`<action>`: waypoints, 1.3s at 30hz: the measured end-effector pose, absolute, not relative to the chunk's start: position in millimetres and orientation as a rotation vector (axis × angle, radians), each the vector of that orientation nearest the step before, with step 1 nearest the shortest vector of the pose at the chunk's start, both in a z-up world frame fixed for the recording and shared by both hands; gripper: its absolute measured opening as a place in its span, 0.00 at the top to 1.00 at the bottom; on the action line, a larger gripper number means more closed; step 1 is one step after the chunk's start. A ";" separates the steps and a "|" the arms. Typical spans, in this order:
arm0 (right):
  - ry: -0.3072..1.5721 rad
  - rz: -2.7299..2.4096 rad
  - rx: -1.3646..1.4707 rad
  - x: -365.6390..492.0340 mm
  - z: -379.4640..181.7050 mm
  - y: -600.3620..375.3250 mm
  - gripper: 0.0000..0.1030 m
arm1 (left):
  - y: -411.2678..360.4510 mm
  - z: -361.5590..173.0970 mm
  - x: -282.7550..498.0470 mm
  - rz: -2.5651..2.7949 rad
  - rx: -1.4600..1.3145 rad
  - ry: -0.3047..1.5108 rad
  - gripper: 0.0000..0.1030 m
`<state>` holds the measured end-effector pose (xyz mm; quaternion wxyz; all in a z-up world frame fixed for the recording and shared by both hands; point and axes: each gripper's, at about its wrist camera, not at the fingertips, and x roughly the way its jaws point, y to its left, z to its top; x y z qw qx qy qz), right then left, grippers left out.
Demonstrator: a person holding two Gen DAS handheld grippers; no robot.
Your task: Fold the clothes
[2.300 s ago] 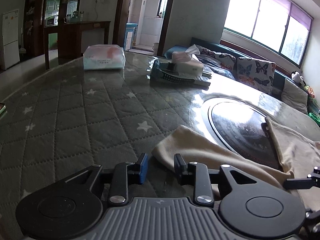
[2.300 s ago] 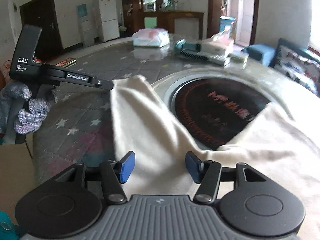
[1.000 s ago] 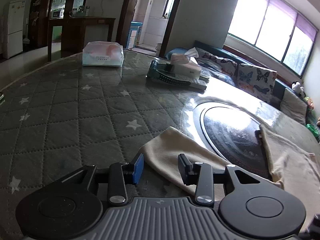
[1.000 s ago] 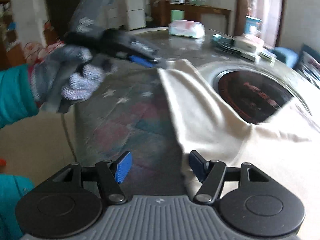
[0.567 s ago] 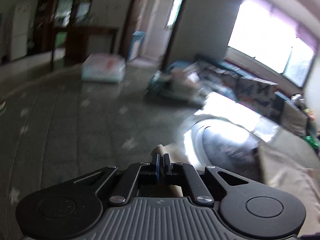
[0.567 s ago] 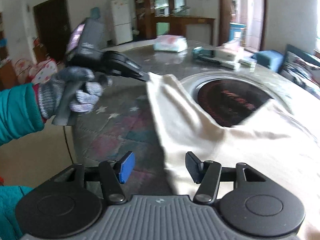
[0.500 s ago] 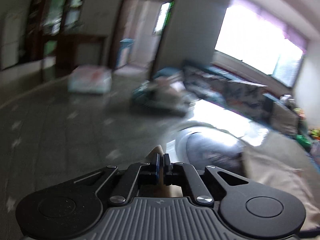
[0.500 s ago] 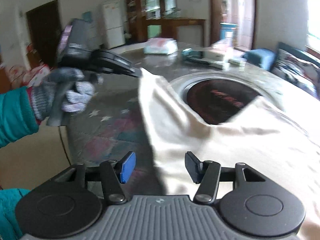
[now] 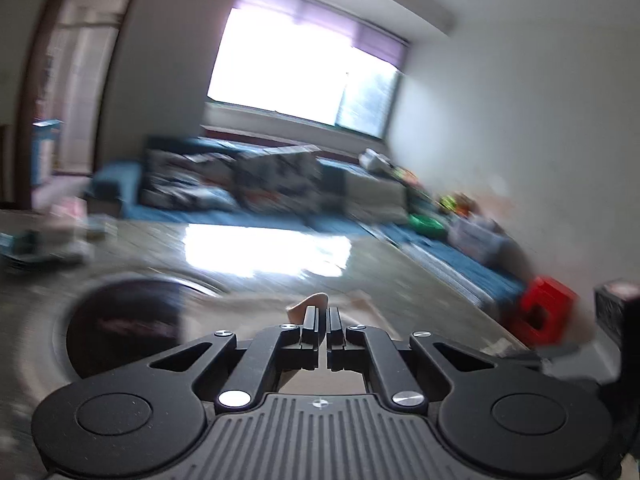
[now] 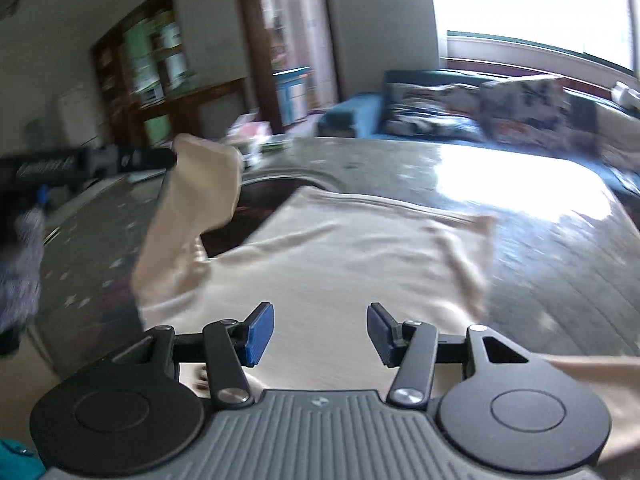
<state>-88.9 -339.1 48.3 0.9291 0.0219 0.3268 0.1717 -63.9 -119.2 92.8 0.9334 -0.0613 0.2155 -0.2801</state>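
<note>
A cream garment [image 10: 352, 264] lies spread on the round table. My left gripper [image 9: 323, 314] is shut on its sleeve end [image 9: 308, 304], a small fold of cloth showing past the fingertips. In the right wrist view that sleeve [image 10: 200, 184] hangs lifted above the table from the left gripper at the far left. My right gripper [image 10: 320, 330] is open and empty, low over the near part of the garment.
A dark round inset [image 9: 128, 320] sits in the middle of the table [image 10: 520, 208]. Boxes and tissue packs [image 9: 44, 240] stand at the far left edge. A blue sofa [image 9: 248, 192] with cushions is behind. A red stool [image 9: 544, 308] stands at the right.
My left gripper closed on the sleeve end, lifted it and swung right across the table. My right gripper stayed open and turned right over the garment.
</note>
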 end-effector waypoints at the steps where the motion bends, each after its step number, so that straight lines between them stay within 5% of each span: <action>1: 0.674 0.330 0.059 -89.9 46.4 -346.0 0.49 | -132.1 86.3 -63.6 -0.604 -0.107 0.468 0.96; 7: 0.707 0.250 0.127 -95.2 34.6 -374.1 0.50 | -165.7 48.5 -74.1 -0.710 0.010 0.615 0.93; 16: 0.757 0.324 0.160 -82.9 17.8 -355.9 0.57 | -83.2 49.9 -84.2 -0.520 0.130 0.561 0.81; 18: 0.779 0.346 0.157 -79.4 12.0 -345.7 0.61 | -63.1 46.0 -89.2 -0.468 0.148 0.564 0.69; 24: 0.837 0.363 0.108 -75.7 1.8 -324.0 0.66 | -31.4 29.9 -98.7 -0.412 0.145 0.602 0.67; 29: 0.858 0.353 0.086 -74.5 4.5 -317.7 0.89 | -41.0 18.2 -94.5 -0.421 0.138 0.610 0.67; 39: 0.600 0.374 -0.080 -71.6 88.7 -290.8 0.97 | -46.1 13.3 -89.4 -0.407 0.140 0.601 0.62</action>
